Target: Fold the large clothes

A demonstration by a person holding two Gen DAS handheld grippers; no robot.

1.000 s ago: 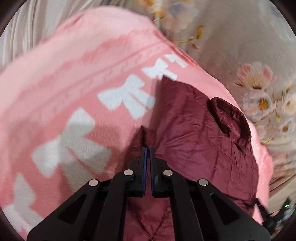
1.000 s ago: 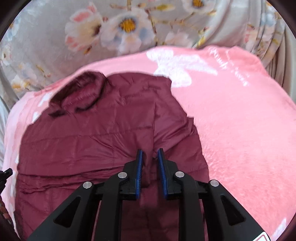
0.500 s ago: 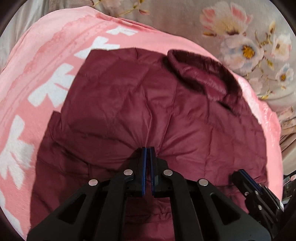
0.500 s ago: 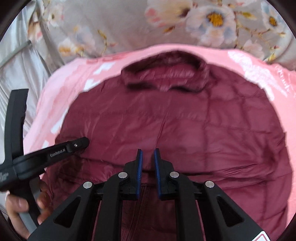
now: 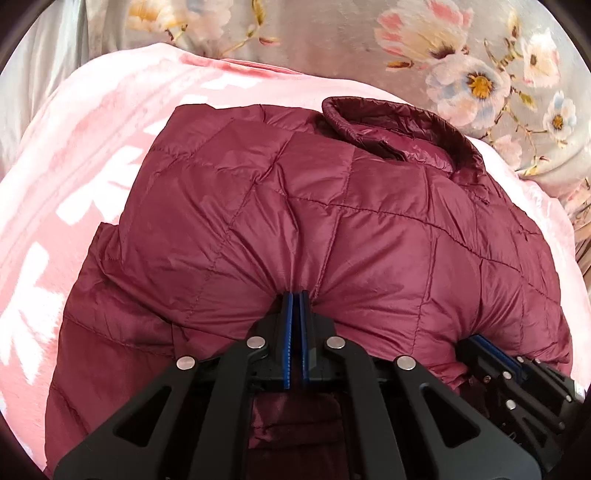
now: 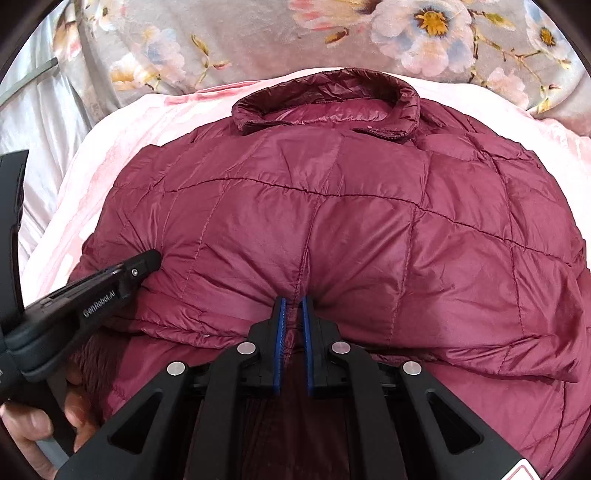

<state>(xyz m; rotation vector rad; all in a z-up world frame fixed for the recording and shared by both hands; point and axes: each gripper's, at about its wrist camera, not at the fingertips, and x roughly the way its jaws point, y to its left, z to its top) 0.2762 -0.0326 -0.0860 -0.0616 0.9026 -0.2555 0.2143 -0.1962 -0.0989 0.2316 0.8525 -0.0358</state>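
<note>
A maroon quilted puffer jacket lies on a pink blanket, its collar at the far side. It also fills the right wrist view, collar far. My left gripper is shut on a fold of the jacket's near edge. My right gripper is shut on the same near edge, further right, with fabric bunched between its pads. The right gripper shows at the left view's lower right; the left gripper shows at the right view's left.
A grey floral bedcover lies beyond the pink blanket, also in the right wrist view. White bow shapes mark the blanket's left part. A hand holds the left gripper's handle.
Both grippers carried the jacket's edge toward the collar, laying a folded layer over the body. The views swung from the blanket to facing the collar. The right gripper's jaws narrowed on the fabric.
</note>
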